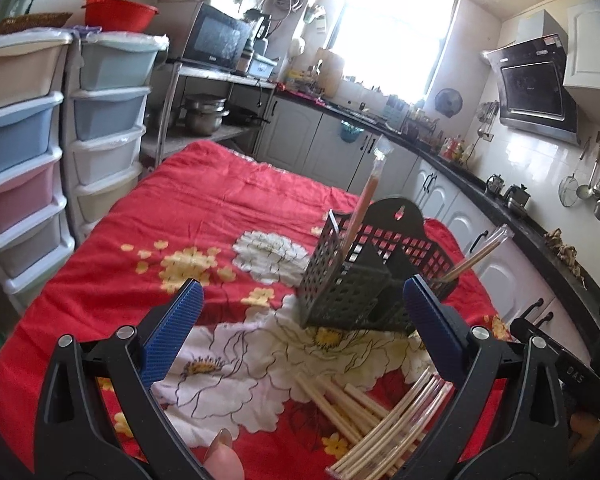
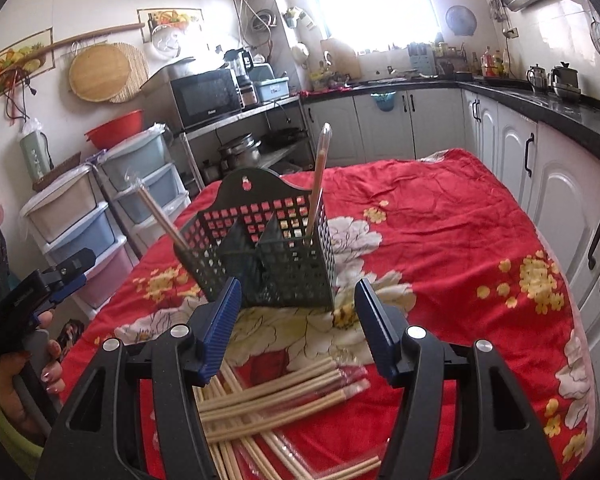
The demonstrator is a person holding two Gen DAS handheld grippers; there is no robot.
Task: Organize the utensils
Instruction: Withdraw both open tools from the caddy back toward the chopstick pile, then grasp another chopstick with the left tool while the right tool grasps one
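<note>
The left hand-held gripper (image 1: pixel 302 332) stands open and empty, its blue pads clear of everything. The right hand-held gripper (image 2: pixel 298 320) is likewise open with nothing between its pads. Both hang over the pile of wrapped chopsticks (image 2: pixel 276 404) at the near edge of the bench (image 2: pixel 460 216), which is covered in a red floral cloth.

Step in hand, as judged: pick one pair from the pile. Select a top-lying pair, close across its middle so it stays level, then lift clear before turning it upright.

The black perforated holder (image 2: pixel 268 248) stands just beyond the pile, towards the middle of the bench. It has three compartments visible. Two wrapped pairs stand in it already: one (image 2: pixel 316 184) in the right compartment, one (image 2: pixel 160 216) leaning at the left end. The loose pairs overlap; an exact count cannot be made.
</note>
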